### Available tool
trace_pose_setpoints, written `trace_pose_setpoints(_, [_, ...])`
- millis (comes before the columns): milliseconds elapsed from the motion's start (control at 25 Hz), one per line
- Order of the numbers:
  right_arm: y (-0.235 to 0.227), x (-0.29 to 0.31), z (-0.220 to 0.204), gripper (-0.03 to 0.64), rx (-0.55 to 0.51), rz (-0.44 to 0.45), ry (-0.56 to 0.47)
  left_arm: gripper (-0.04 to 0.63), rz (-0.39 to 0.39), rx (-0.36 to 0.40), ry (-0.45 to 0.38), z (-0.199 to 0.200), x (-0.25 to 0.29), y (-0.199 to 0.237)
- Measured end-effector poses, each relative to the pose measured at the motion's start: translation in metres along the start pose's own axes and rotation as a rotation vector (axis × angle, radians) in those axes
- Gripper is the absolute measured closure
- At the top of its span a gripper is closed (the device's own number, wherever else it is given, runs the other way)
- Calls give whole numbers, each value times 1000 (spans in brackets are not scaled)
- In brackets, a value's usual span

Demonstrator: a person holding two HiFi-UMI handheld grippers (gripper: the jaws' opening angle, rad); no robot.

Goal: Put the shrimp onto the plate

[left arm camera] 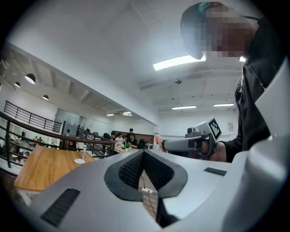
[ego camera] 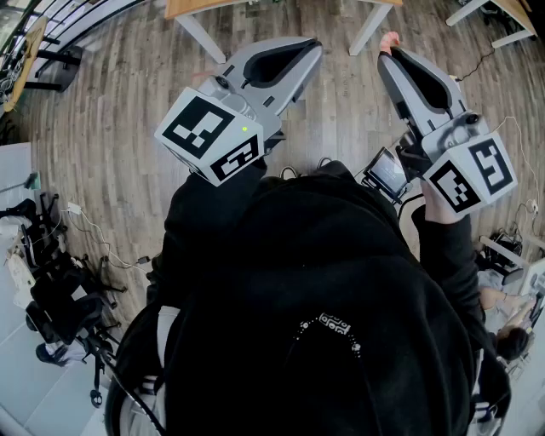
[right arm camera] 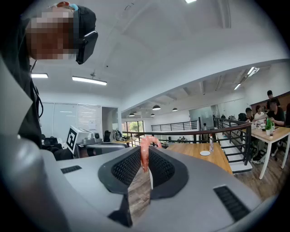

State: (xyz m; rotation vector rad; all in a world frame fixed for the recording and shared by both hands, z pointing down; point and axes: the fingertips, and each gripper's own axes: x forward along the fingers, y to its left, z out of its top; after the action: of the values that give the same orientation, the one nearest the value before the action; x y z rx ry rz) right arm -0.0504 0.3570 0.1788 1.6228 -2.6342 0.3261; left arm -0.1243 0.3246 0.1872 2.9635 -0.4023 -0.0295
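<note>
A: Room first?
B: Plenty. The left tongs (left arm camera: 144, 153) and right tongs (right arm camera: 146, 150) both hang over bare wood floor (ego camera: 119, 111), with nothing under them. White table legs (ego camera: 200, 36) at the far edge, dark railing (ego camera: 77, 15) far left, pile of black gear (ego camera: 60, 298) near left.
A: Shrimp?
B: In the right tongs. Pink shrimp (right arm camera: 144, 159) pinched between the pad tips, body hanging down into the gap, curled end poking up over the tips. It's in the air, touching nothing else.
A: The other one?
B: Left tongs closed, tips together, nothing between them.
A: Plate?
B: Small white plate (right arm camera: 205, 153) on a wooden tabletop (right arm camera: 198, 159) far off by the railing, with a clear bottle (right arm camera: 210, 144) just beside it. Well apart from the shrimp and both tongs.
A: Pose?
B: Both held out in front of the chest, about level, black sleeves. Left tongs angle far-right and right tongs far-left, so the tips lean toward each other but are apart. Right hand (ego camera: 436, 207) wraps the handle under the marker cube (ego camera: 473, 174).
</note>
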Motion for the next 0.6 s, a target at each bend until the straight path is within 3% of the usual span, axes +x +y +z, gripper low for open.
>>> trace_pose_setpoints(160, [-2, 1, -1, 551, 8, 10, 9, 590, 45, 1, 1, 0, -4, 9])
trace_pose_setpoints(600, [-16, -10, -4, 551, 52, 47, 36, 591, 69, -76, 11, -11, 6, 1])
